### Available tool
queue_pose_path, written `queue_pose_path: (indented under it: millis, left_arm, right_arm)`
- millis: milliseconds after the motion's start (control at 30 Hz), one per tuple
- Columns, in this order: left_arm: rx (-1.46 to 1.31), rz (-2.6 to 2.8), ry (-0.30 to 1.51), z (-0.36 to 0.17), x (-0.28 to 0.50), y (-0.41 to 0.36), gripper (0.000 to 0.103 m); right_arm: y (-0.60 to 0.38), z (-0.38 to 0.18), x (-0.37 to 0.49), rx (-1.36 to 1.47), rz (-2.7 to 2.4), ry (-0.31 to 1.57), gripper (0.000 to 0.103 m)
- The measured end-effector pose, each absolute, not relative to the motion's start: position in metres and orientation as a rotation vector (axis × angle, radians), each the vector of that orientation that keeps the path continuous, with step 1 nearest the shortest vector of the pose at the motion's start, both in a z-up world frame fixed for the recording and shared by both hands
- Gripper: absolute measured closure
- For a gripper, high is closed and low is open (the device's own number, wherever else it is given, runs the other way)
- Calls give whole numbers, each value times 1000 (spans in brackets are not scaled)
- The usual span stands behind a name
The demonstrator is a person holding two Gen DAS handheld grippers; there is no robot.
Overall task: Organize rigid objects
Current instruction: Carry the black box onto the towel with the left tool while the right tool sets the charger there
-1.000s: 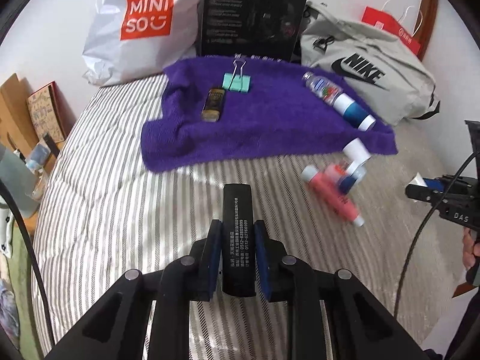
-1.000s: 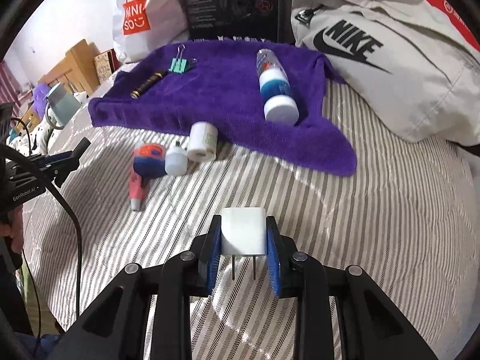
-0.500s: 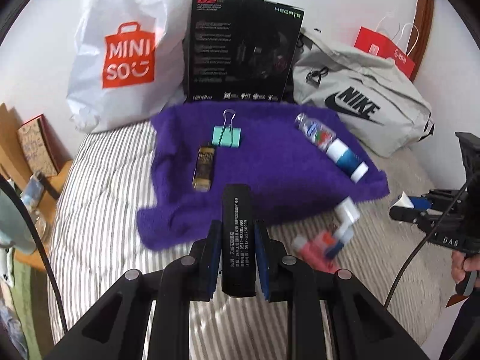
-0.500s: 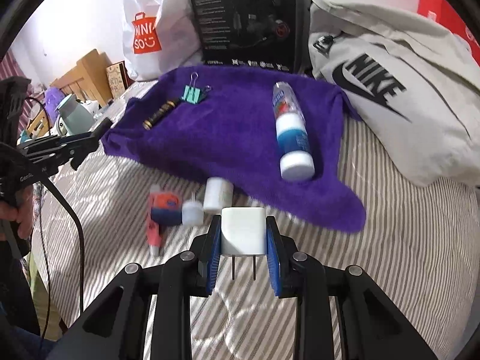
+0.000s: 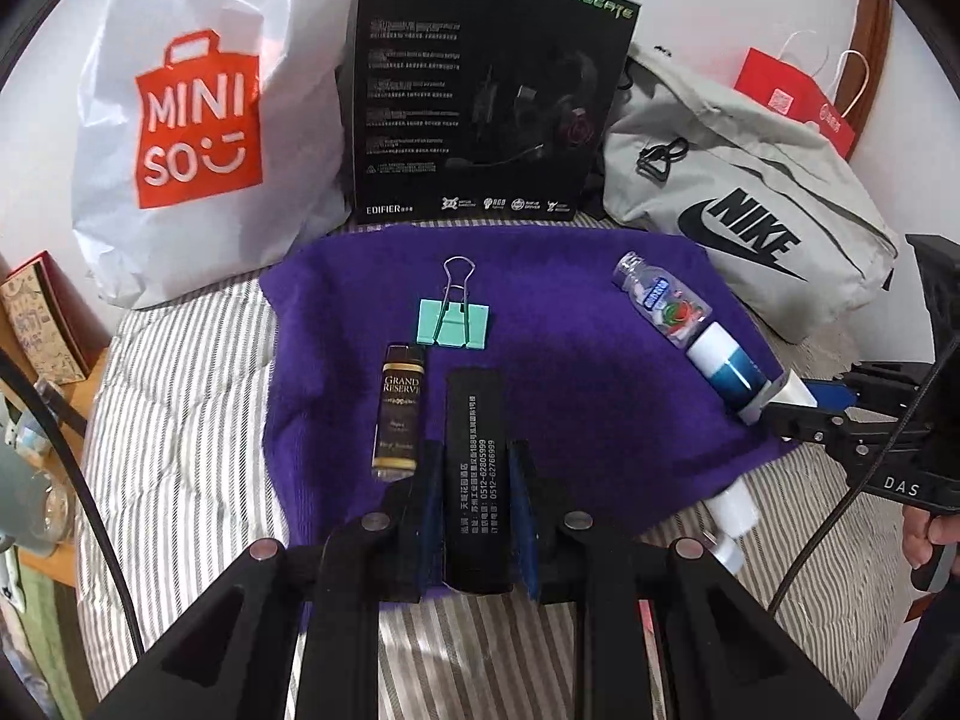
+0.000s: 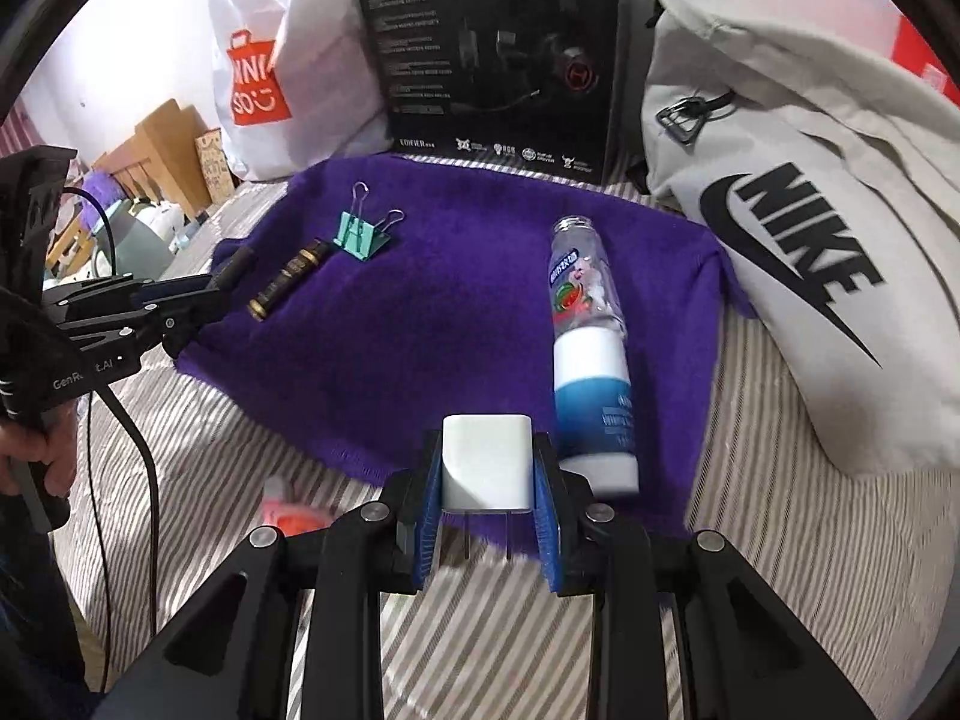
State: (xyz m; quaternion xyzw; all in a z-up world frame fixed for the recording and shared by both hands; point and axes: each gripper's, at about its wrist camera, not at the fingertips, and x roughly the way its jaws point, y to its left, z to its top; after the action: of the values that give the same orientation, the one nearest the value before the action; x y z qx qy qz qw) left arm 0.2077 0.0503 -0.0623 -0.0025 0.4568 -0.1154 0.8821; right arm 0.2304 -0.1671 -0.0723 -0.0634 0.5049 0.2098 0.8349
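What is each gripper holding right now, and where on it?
Left gripper clamps the black box by its long sides, near end. Right gripper clamps the white charger by its flat sides.

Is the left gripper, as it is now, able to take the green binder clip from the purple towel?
Probably not yet. The left gripper is shut on a black bar, so it has no free jaws. The binder clip itself lies uncovered just ahead on the purple towel.

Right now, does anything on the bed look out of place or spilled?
Nothing is spilled. One group looks out of place: a white capped tube and a red item lie on the striped bedding, off the purple towel where the other objects are lined up.
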Motion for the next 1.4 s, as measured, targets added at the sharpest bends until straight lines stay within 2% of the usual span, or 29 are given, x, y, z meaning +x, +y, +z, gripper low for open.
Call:
queue_pose_path:
  millis: [467, 933, 1033, 1100, 1133, 1267, 1400]
  left_arm:
    - [5, -266, 1018, -95, 256, 45, 82]
    - [52, -275, 1052, -111, 273, 32, 82]
    - [72, -273, 1052, -110, 272, 30, 82]
    - [82, -269, 1050, -110, 271, 29, 82]
    - [89, -266, 1049, -110, 270, 29, 82]
    - [94, -258, 1054, -108, 267, 28, 81]
    - [98, -272, 1069, -105, 263, 25, 65]
  right_arm:
    - [-146, -112, 259, -229, 465, 1142, 76]
    - [-146, -114, 264, -267, 511, 1124, 75]
    - [-148, -113, 263, -253, 532, 1129, 69]
    - [-147, -113, 262, -233, 555, 1136, 56]
    - [-146, -114, 261, -239, 563, 1137, 54]
    - [-147, -113, 262, -235, 544, 1152, 53]
    - [-156, -106, 259, -203, 515, 1149, 52]
